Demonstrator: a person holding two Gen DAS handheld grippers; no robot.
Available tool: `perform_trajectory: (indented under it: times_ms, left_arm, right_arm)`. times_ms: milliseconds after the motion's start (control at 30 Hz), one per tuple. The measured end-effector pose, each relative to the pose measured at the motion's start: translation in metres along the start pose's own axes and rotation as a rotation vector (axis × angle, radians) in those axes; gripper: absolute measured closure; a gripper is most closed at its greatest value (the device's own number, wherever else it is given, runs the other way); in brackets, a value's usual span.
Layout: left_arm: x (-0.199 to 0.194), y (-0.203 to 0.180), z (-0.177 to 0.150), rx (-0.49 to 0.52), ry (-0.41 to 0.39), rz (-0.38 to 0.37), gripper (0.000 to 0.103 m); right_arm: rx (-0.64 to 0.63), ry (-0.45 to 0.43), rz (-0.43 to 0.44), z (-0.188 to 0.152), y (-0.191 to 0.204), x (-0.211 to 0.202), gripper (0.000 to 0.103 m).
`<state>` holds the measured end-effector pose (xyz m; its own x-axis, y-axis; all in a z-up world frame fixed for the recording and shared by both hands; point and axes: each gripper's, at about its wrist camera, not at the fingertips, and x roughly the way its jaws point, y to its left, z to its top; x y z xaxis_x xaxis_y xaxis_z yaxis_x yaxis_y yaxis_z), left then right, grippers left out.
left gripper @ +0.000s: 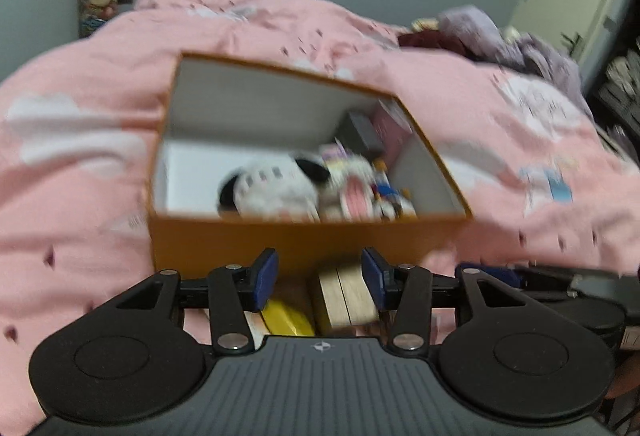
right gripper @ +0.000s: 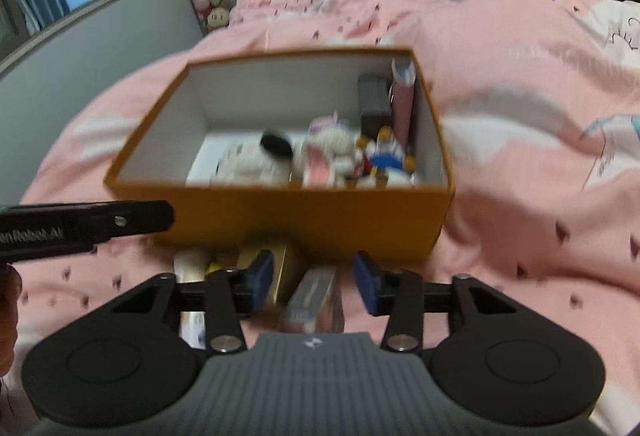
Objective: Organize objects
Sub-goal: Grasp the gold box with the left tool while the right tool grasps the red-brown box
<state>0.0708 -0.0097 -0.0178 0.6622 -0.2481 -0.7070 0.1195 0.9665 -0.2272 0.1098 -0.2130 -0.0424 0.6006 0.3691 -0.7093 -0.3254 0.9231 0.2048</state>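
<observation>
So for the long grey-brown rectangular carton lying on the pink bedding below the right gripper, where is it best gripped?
Probably across the narrow width of the long grey-brown carton, from above: it lies flat, lengthwise between the open right gripper fingers, beside the gold box. Its long sides look parallel and within the jaw span.

Two matching black hand-held grippers

Left gripper (left gripper: 319, 276) and right gripper (right gripper: 313, 281): blue pads on black linkage arms, silver screws, round black side discs, ribbed grey body with small white emblem.
</observation>
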Motion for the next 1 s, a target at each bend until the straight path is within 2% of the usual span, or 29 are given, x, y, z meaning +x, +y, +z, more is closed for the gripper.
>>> perform_trajectory:
  times_ms: [100,300,467,600,833,1000]
  left_arm:
    - [0.009,-0.003,-0.018,0.022,0.040,0.021,0.048]
    - [0.026,-0.009,-0.030,0.008,0.094,-0.005,0.046]
    - [0.027,-0.008,-0.032,-0.010,0.094,-0.010,0.044]
    - [0.030,-0.007,-0.033,-0.017,0.103,-0.002,0.044]
    - [0.040,-0.002,-0.028,-0.074,0.123,-0.002,0.044]
    - [0.056,-0.002,-0.019,-0.125,0.152,0.016,0.044]
  right_arm:
    - [-0.035,0.040,-0.002,-0.018,0.008,0.002,0.054]
    - [-0.055,0.077,-0.034,-0.029,0.012,0.014,0.055]
    - [-0.063,0.104,-0.049,-0.031,0.011,0.021,0.074]
    - [-0.072,0.101,-0.052,-0.030,0.012,0.021,0.077]
    - [0.014,0.018,-0.078,-0.015,-0.005,0.014,0.079]
    - [0.107,0.039,-0.071,-0.011,-0.023,0.020,0.079]
